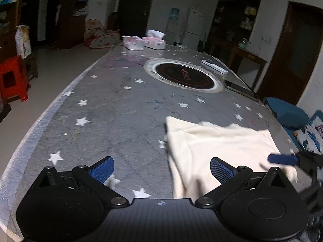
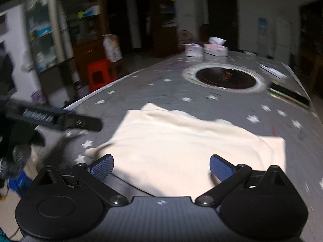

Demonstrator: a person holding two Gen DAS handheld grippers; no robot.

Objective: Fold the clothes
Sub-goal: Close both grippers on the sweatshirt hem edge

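A cream garment (image 1: 218, 147) lies partly folded on the grey star-patterned table (image 1: 113, 109). In the left wrist view my left gripper (image 1: 161, 171) is open and empty, above the table at the garment's left edge. The right gripper's blue finger (image 1: 282, 159) shows at the far right over the garment. In the right wrist view the garment (image 2: 181, 141) lies straight ahead. My right gripper (image 2: 161, 168) is open and empty above its near edge. The left gripper (image 2: 56, 119) shows blurred at the left.
A round black hotplate (image 1: 183, 76) is set into the table's middle. Two tissue boxes (image 1: 144, 42) stand at the far end, flat items (image 1: 215, 66) at the right edge. A red stool (image 1: 13, 77) stands on the floor left, blue seating (image 1: 288, 113) to the right.
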